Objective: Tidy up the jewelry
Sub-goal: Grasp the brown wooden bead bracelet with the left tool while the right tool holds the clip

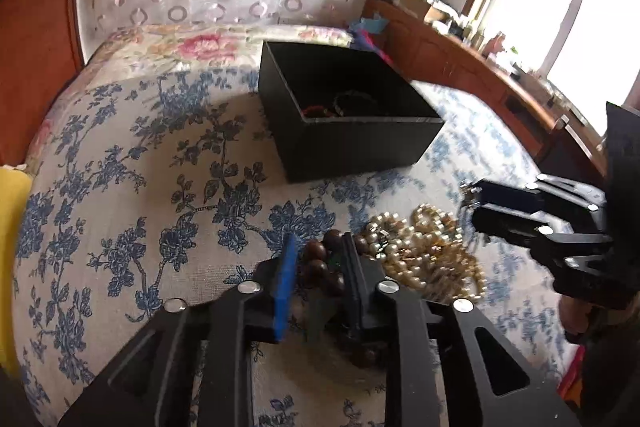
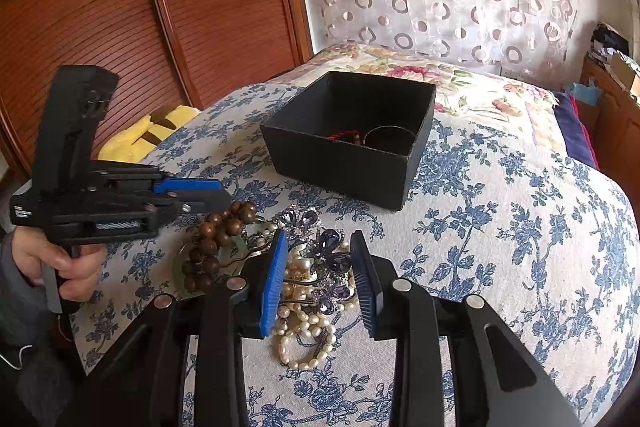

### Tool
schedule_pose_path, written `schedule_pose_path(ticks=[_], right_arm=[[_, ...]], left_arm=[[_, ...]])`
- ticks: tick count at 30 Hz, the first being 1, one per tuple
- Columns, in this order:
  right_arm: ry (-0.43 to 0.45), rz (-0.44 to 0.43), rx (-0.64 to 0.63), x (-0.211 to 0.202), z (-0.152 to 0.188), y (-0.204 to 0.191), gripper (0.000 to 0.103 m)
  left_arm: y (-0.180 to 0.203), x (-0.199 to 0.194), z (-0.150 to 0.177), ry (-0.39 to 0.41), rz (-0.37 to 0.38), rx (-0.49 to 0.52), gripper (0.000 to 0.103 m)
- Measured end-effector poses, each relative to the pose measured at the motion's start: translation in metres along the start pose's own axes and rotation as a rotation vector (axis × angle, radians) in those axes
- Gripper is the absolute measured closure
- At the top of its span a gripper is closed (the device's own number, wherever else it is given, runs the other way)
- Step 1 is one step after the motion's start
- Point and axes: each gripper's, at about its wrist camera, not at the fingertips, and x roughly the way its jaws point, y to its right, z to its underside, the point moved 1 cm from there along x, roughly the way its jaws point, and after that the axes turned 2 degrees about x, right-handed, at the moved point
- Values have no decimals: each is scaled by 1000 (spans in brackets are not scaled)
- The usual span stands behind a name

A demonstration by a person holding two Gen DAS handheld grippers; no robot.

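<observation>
Both pairs of jaws stood apart when we looked; our left gripper (image 1: 318,269) straddled the brown wooden bead bracelet (image 1: 326,269), beads lying between its blue pad and its black finger, though we could not tell whether either finger touched them; from the right wrist view the same gripper (image 2: 216,195) came in from the left, its tips just at the upper end of those beads (image 2: 218,243); our right gripper (image 2: 320,279) had its jaws wide, one to each side of a purple jewelled butterfly piece (image 2: 330,267) that lay on the pearl necklace (image 2: 308,331); neither pad clearly touched it; the pearls (image 1: 424,247) were heaped just right of the left jaws, with the right gripper (image 1: 472,205) beyond them; all of this rested on the blue floral bedspread (image 2: 500,267); ahead of both jaws, well apart from the heap, sat the open black box (image 2: 352,143), holding a red bracelet (image 2: 342,135) and a dark bangle (image 2: 390,137); far left of the right jaws, past the left gripper, lay a yellow cushion (image 2: 136,139).
</observation>
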Motion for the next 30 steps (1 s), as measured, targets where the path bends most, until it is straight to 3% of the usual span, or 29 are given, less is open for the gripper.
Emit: schedule_pose_path(ticks=[4, 8, 15, 17, 19, 21, 30], right_arm=[[1, 0, -1, -1, 0, 0, 68], [3, 0, -3, -1, 0, 0, 68], [21, 8, -3, -10, -3, 1, 68], [30, 11, -4, -13, -5, 1, 75], [40, 11, -6, -17, -7, 1, 75], [45, 14, -11, -18, -9, 0, 75], [48, 14, -20, -17, -12, -3, 75]], left_arm=[[0, 8, 0, -24, 8, 14, 77], [2, 7, -1, -28, 31, 24, 92], [11, -25, -7, 68, 14, 44, 93], [14, -36, -10, 101, 14, 50, 93], [19, -49, -14, 138, 1, 64, 102], [22, -60, -19, 165, 1, 70, 103], [19, -75, -26, 200, -7, 82, 103]])
